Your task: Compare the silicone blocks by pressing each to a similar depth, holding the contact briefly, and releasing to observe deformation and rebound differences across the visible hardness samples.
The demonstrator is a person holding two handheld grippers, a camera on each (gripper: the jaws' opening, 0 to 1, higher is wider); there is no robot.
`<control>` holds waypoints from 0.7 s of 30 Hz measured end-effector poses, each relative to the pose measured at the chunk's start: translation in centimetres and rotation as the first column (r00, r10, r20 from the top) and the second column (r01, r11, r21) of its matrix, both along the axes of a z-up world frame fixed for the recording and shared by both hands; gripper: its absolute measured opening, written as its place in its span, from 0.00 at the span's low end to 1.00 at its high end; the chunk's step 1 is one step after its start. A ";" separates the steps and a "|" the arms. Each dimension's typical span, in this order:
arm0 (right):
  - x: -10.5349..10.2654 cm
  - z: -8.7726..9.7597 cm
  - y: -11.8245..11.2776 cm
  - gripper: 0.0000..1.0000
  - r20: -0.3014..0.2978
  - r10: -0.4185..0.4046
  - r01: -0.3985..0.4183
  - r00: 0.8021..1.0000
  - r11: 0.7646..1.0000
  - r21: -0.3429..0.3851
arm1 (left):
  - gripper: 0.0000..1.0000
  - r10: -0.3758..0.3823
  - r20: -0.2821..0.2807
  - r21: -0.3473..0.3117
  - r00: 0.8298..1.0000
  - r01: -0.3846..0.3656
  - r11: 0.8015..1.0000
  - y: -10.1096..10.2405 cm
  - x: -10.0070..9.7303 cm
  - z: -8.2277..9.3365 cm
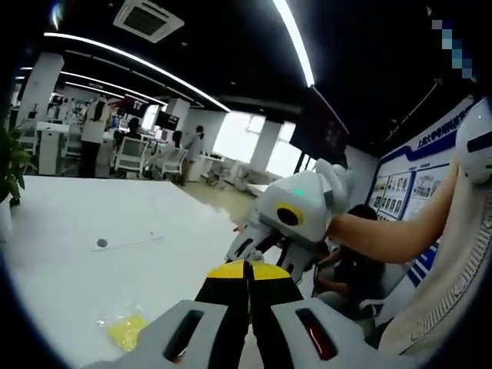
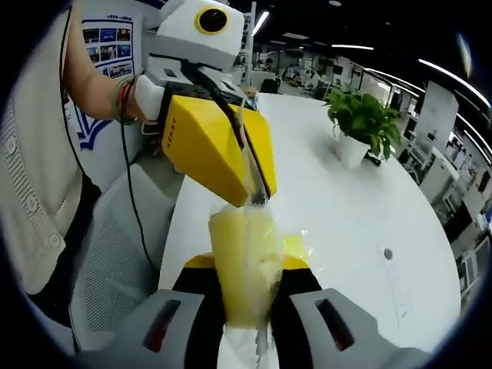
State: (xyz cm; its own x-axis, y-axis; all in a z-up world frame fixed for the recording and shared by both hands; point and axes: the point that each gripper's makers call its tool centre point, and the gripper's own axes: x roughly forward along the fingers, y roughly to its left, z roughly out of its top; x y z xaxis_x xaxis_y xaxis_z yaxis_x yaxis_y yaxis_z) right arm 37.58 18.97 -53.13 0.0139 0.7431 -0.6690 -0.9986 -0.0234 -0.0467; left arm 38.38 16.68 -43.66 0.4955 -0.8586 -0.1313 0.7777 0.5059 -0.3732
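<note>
A pale yellow silicone block [image 2: 240,254] in a clear plastic bag stands upright between my right gripper's [image 2: 246,265] jaws, which are shut on it. My left gripper [image 2: 259,197] comes in from the upper left with its yellow jaws closed on the bag's top edge, just above the block. In the left gripper view its own jaws [image 1: 247,267] are pressed together, and the right gripper [image 1: 261,254], white with a yellow ring, sits directly behind them, held by a person's arm [image 1: 384,234]. Another yellow piece in plastic [image 1: 127,330] lies on the white table [image 1: 69,261].
A potted plant [image 2: 361,123] stands on the table's far side. A small grey disc with a thin stick [image 1: 101,243] lies on the table top. A grey mesh chair [image 2: 115,254] is beside the table edge. People and desks fill the background.
</note>
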 end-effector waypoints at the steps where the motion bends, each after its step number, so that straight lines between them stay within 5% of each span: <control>1: -0.1 0.0 0.0 0.15 0.006 0.002 -0.002 1.000 1.000 -0.001 | 0.00 -0.002 0.001 -0.001 1.000 0.002 1.000 0.0 -0.1 0.0; 21: -0.9 -0.1 -0.8 0.13 0.007 0.003 -0.003 1.000 1.000 -0.029 | 0.00 -0.018 0.011 0.013 1.000 0.018 1.000 -0.6 -1.0 -0.1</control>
